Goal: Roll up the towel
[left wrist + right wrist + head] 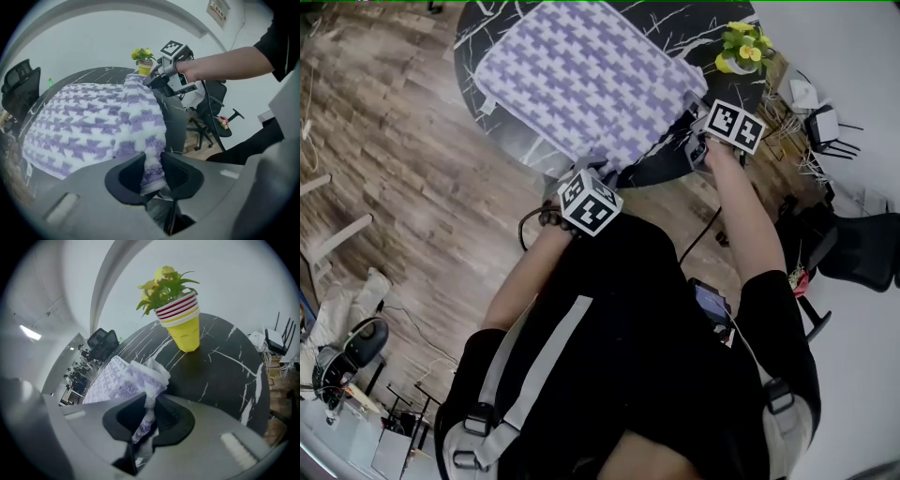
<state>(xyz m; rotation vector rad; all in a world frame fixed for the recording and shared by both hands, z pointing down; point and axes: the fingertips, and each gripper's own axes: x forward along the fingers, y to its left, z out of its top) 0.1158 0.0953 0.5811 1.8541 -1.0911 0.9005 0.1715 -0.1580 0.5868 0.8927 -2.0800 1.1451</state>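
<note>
Left gripper [152, 171] and right gripper [151, 411] both meet the towel [591, 80] at the table's [487, 37] near edge, one at each near corner of the cloth. We see the towel spread flat over most of the round dark table, with its near edge running along the rim by us and a strip of bare top showing round its left and far edges. More bare top lies right of the towel, where a potted plant [185, 324] stands near the far right edge, apart from the cloth. Past the rim on the left we have open wooden floor [394, 169]; on the right a black chair [862, 248] stands near the table. We read the left gripper's jaws as nearly together, its pads pressing the towel's near left corner, which runs down between them. The right gripper's jaws stand closer still and pinch the near right corner, whose bunched folds rise just ahead of the pads, over the tabletop.
</note>
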